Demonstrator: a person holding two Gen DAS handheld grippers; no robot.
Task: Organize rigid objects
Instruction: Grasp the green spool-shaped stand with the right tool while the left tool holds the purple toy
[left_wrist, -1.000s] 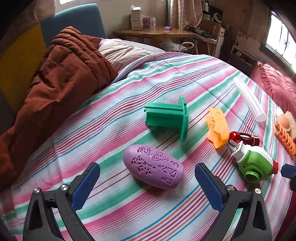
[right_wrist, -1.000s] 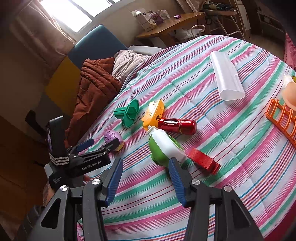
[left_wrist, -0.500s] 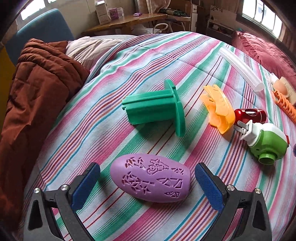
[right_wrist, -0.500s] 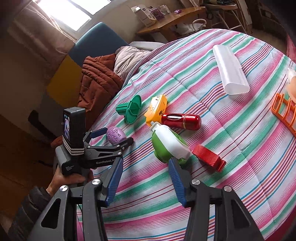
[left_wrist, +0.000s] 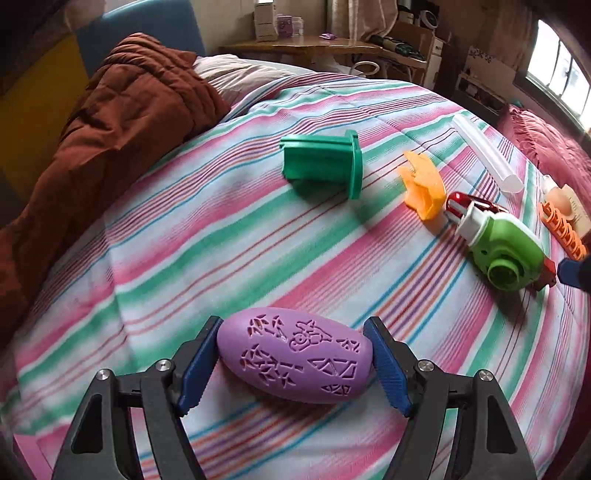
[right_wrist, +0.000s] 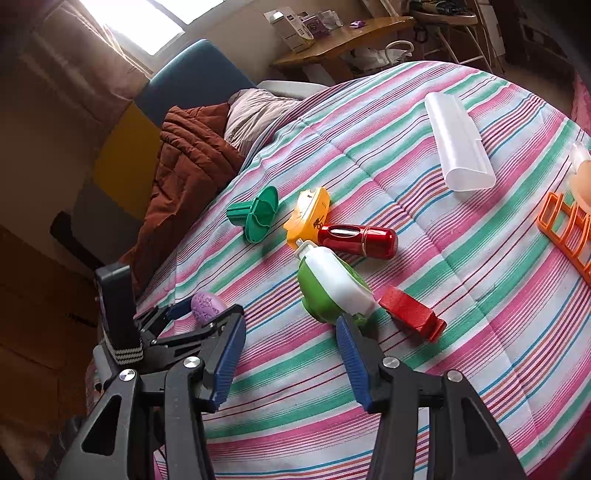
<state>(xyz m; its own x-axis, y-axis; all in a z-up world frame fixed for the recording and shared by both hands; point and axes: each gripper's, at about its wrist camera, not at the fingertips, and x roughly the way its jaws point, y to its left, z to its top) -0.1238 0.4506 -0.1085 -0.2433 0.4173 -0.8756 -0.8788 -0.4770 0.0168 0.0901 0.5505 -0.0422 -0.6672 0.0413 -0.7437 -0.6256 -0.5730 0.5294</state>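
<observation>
My left gripper (left_wrist: 295, 365) is shut on a purple oval case (left_wrist: 293, 360) with cut-out patterns, low over the striped bedspread; it also shows in the right wrist view (right_wrist: 207, 306). My right gripper (right_wrist: 290, 358) is open and empty, just in front of a green and white device (right_wrist: 332, 291). Beyond lie a green flanged piece (left_wrist: 325, 166), an orange clip (left_wrist: 423, 188), a red cylinder (right_wrist: 356, 240) and a red block (right_wrist: 412, 312).
A clear white tube case (right_wrist: 458, 147) lies further back. An orange rack (right_wrist: 569, 232) sits at the right edge. A brown quilt (left_wrist: 110, 129) is heaped at the left by the pillows. A wooden desk (left_wrist: 306, 46) stands behind the bed.
My left gripper has closed its jaws on the purple case, which lay between open jaws before. My right gripper has stayed open near the green device.
</observation>
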